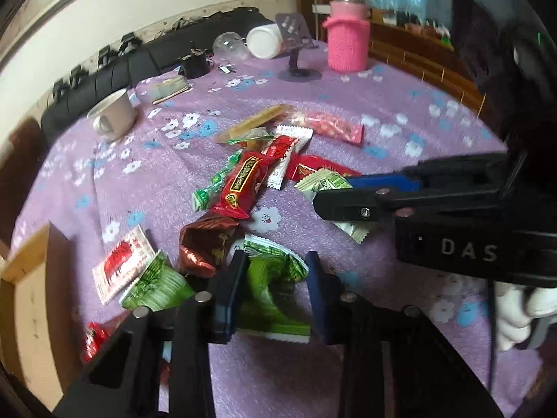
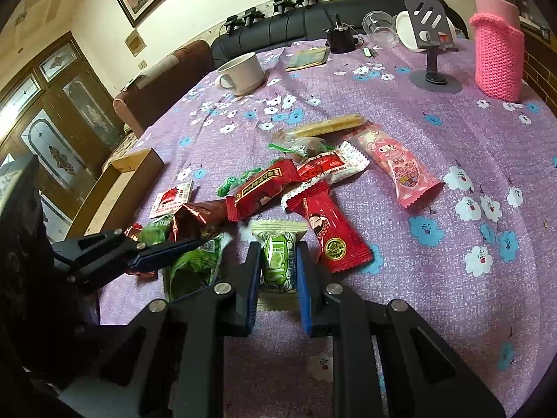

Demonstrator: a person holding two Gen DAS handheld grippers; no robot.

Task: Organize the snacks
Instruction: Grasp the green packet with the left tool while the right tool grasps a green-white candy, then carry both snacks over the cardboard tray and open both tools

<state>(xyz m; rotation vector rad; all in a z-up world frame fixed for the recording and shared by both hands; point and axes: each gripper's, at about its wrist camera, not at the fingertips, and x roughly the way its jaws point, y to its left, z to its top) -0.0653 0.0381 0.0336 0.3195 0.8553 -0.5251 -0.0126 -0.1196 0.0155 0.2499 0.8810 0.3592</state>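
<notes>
A heap of crinkly foil and plastic snack packets lies on a purple flowered cloth with a nubbly weave. The left gripper stands fairly wide, its flat blue-faced fingers either side of a glossy green packet; whether they actually press it I cannot tell, since that view is blurred. The right gripper is drawn narrow around a pale cream packet with a lime-green print and serrated ends, the pads against its sides. Just past it at one o'clock lies a long red bar with a cartoon face, and another red bar crosses at eleven. A crumpled maroon foil wrapper sits at ten o'clock, touching the green packet. Further off, at one o'clock, a smooth pink sachet lies flat, apart from the heap, with a tan stick-shaped biscuit beyond the pile. A round white mug stands upright near the far edge; its inside is hidden. A bottle in a pink knitted sleeve stands at the far right. Only the left view shows a gloved white hand under the right gripper; both show an open cardboard box at the left edge.
</notes>
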